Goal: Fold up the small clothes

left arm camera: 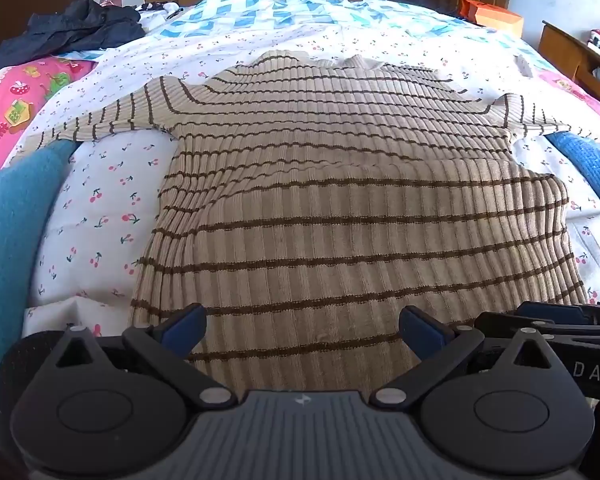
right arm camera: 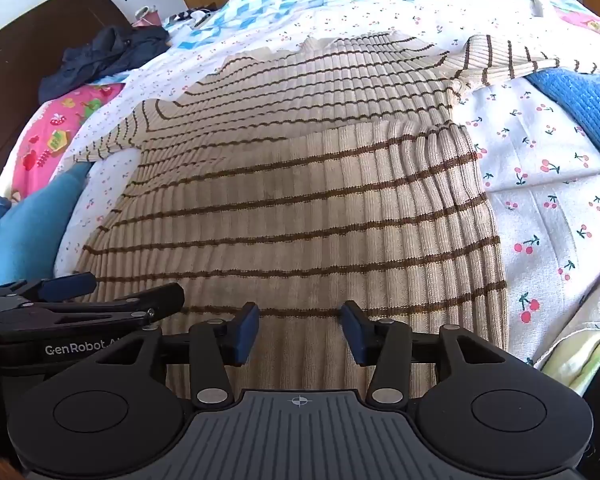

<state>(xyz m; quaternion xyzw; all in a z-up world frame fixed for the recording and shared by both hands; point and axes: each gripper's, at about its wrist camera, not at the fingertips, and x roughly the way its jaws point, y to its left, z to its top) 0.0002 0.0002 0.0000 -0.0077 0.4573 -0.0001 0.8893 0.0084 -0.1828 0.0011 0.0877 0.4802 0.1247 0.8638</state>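
Observation:
A beige ribbed sweater with brown stripes (left arm camera: 340, 184) lies spread flat on the bed, sleeves out to both sides and its lower part doubled up over the body. My left gripper (left arm camera: 302, 320) hovers over the near folded edge, jaws wide open, nothing between the blue pads (left arm camera: 184, 328). In the right wrist view the same sweater (right arm camera: 300, 200) fills the middle. My right gripper (right arm camera: 300, 316) stands open at a narrower gap above that near edge, its pads (right arm camera: 246, 334) not pinching the cloth. The two grippers sit side by side, the left gripper (right arm camera: 100, 292) just left of the right one.
The bed carries a white cherry-print sheet (left arm camera: 100, 208), a blue knit garment at the left (left arm camera: 8, 248) and another at the right (right arm camera: 580, 108). Dark clothes (left arm camera: 72, 28) lie at the far left near a pink cloth (left arm camera: 16, 108). An orange box (left arm camera: 492, 16) stands far right.

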